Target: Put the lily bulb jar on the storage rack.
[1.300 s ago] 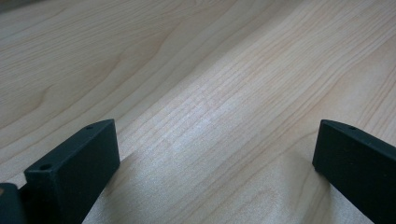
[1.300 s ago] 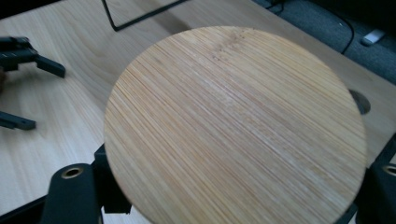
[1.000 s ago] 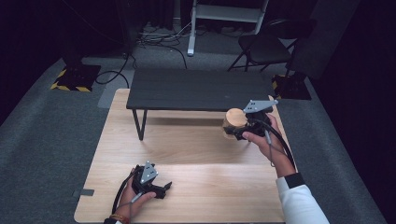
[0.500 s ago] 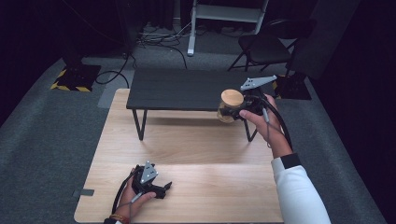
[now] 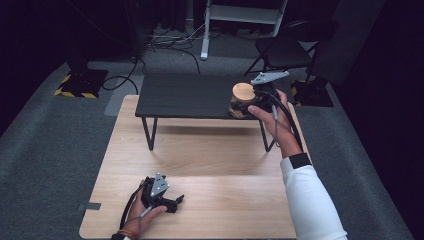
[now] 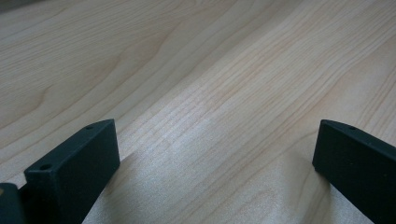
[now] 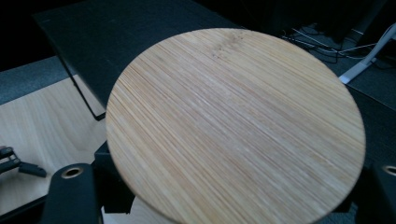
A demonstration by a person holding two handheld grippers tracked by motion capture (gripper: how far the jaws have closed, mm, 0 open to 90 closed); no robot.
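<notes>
On the light wooden table (image 5: 210, 150), near its front left corner, the left gripper (image 5: 172, 202) is rested flat on the boards, held by the person's left hand (image 5: 142, 212). Its jaws are seen spread wide in the left gripper view, one black jaw at each lower corner with nothing but bare wood grain (image 6: 210, 93) between them.

At the far right of the table, a jar (image 5: 241, 100) with a round bamboo lid (image 7: 233, 126) is gripped by the right gripper (image 5: 252, 104), whose jaws are closed against the jar's sides. The jar is held at the right end of the low black bench (image 5: 190, 97), which is stood across the far part of the table on thin dark legs; whether the jar's base is touching the bench top or is held just above it cannot be told. A white sleeve (image 5: 310, 200) is worn on the right forearm, and a black cable (image 5: 287, 120) is trailed from the gripper back along the wrist. The grey three-cornered plate (image 5: 270, 76) is seen on top of the right gripper.

In the right gripper view the lid is seen from close above, with the two jaws flanking it low at either side, and the left gripper (image 7: 14, 163) is glimpsed far off at the left edge.

Beyond the table, grey carpet (image 5: 50, 130), a dark chair (image 5: 285, 50) and loose cables (image 5: 170, 42) on the floor are visible.
</notes>
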